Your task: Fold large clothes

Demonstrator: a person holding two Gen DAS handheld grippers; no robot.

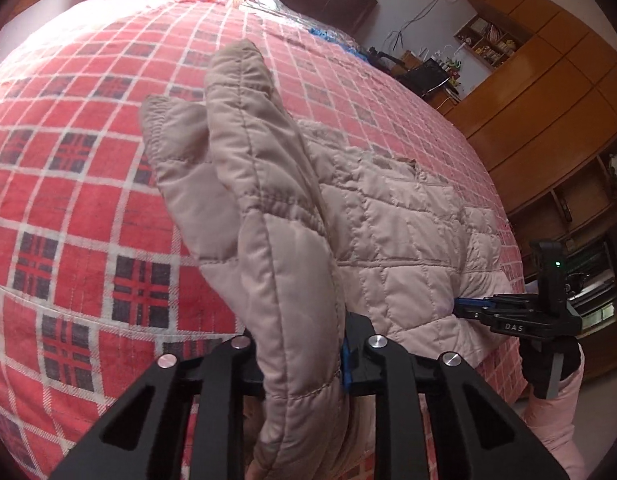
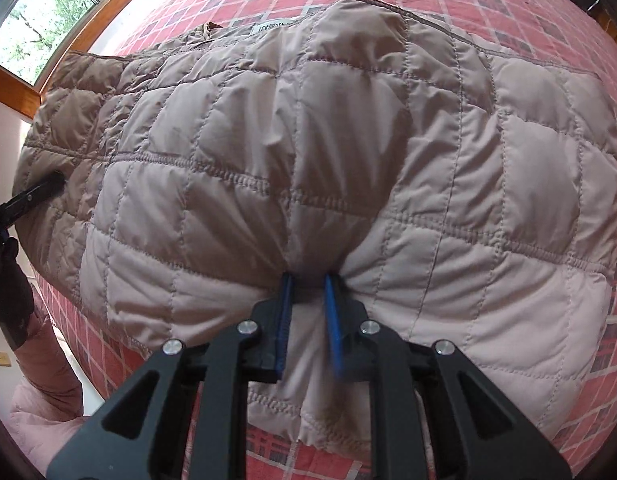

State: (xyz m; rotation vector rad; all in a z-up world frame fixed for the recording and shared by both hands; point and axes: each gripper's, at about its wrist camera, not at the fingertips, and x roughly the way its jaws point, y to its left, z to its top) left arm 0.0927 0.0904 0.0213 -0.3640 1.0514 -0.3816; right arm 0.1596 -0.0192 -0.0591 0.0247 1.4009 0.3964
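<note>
Jacket (image 2: 308,152): a puffy quilted beige coat with square stitched panels, lying on the bed.
Bed cover (image 1: 88,208): red plaid cloth with white lines and dark squares.
Left gripper (image 1: 304,364): its jaws are clamping a raised fold of the jacket, which is standing up and hiding the middle of the view.
Right gripper (image 2: 310,312): its jaws are nearly closed, pinching the gathered hem.
Around: a wooden wardrobe (image 1: 548,92) is standing beside the bed; a window (image 2: 40,12) is showing green trees.

Black linkage arms (image 2: 212,392), blue-lined jaws, pink sleeve (image 1: 556,420).
</note>
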